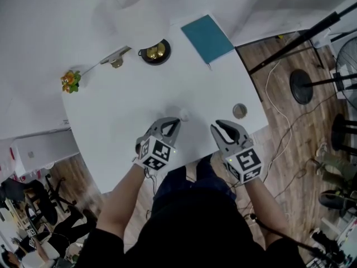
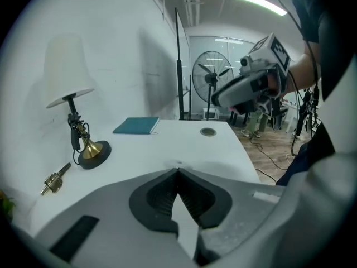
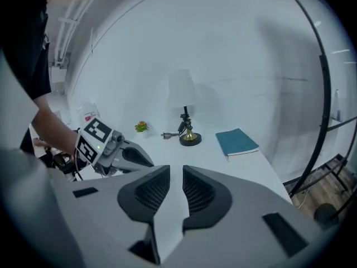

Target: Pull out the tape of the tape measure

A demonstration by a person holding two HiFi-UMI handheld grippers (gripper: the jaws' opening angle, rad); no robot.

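A small white round object (image 1: 183, 115), possibly the tape measure, lies on the white table (image 1: 111, 127) just beyond the tips of my left gripper (image 1: 177, 123). In the left gripper view only a sliver of it (image 2: 177, 164) shows past the jaws. My left gripper (image 2: 178, 172) is shut, its pads meeting with nothing between them. My right gripper (image 1: 218, 126) hovers near the table's front edge, to the right of the white object and apart from it. Seen from its own camera, the right gripper (image 3: 183, 169) stands open by a narrow gap, with nothing in it.
A lamp with a brass base (image 1: 155, 52) and a white shade (image 1: 131, 15) stands at the back. A teal book (image 1: 207, 38) lies at the back right. A small plant (image 1: 70, 81) and a brass piece (image 1: 116, 62) sit at the left. A round grommet (image 1: 240, 111) is near the right edge.
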